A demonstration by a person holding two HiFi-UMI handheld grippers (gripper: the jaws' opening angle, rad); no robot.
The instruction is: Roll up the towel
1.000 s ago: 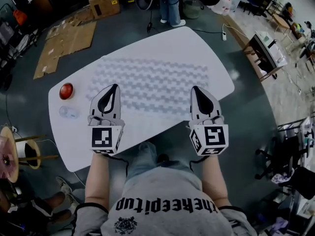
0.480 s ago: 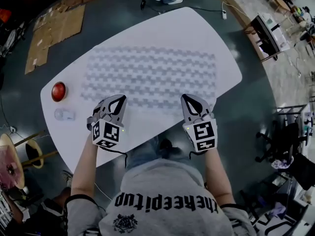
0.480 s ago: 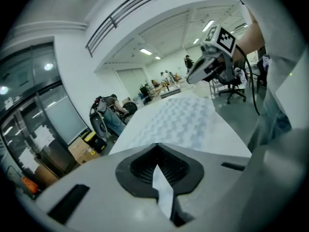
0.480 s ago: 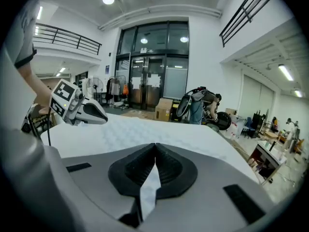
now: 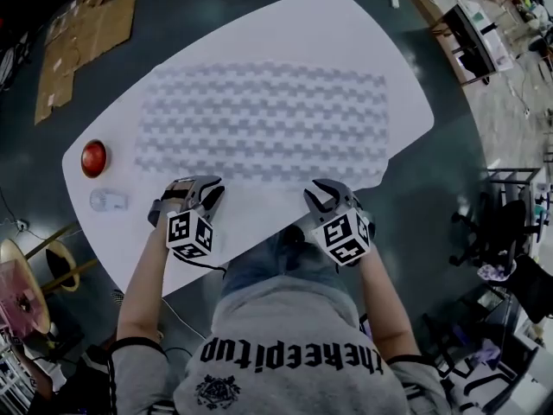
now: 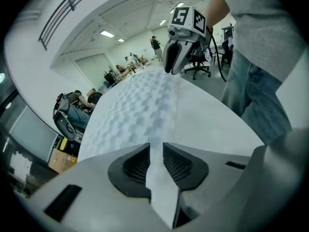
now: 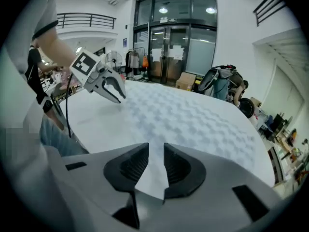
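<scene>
The towel (image 5: 259, 124) lies flat on the table (image 5: 363, 24), its near edge just ahead of the left gripper (image 5: 206, 193) and right gripper (image 5: 318, 199), whose empty jaws have just been opening slightly, so uneven bites on that thin hem could skew the roll.

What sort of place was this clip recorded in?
Likely an open lab or workshop hall rather than a home: flattened cardboard on a bare grey floor, tall glass doors with a mezzanine railing beside them, and a white work table.
</scene>
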